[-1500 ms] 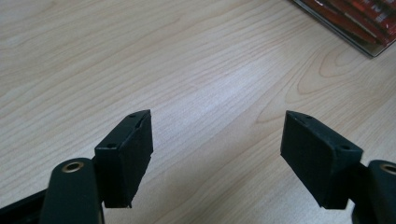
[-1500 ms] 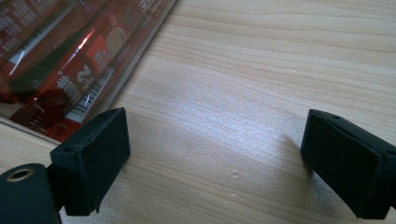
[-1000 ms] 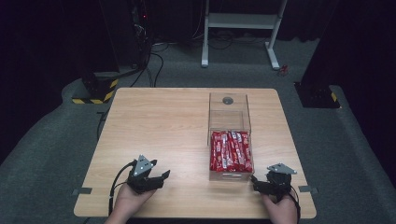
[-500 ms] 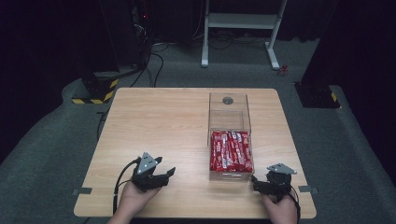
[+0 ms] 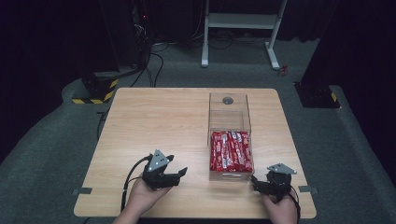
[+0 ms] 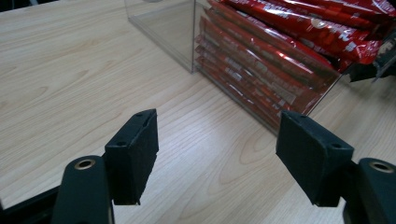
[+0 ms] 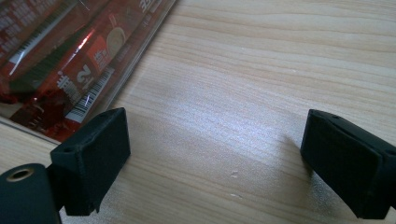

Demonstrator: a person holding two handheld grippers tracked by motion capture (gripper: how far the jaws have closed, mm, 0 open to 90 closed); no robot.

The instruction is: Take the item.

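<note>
A clear plastic box (image 5: 211, 122) stands on the wooden table (image 5: 159, 121), right of the middle. Its near half holds a stack of red snack packets (image 5: 231, 150). My left gripper (image 5: 177, 165) hovers left of the box's near end, pointing right at it. In the left gripper view the left gripper (image 6: 217, 149) is open, its jaws have just been opening further, and only bare wood lies between them, with the box (image 6: 177, 28) and packets (image 6: 280, 60) ahead. My right gripper (image 5: 254, 183) rests open by the box's near right corner, and in its own view (image 7: 215, 158) the packets (image 7: 56, 60) show at the upper left.
The far half of the box has a small dark round thing (image 5: 228, 100) in it. The table's front edge lies just under both hands. Beyond the table are a white metal frame (image 5: 243, 28), cables and dark floor.
My left gripper has moved to the right and a little up, closer to the box. The right gripper has kept still.
</note>
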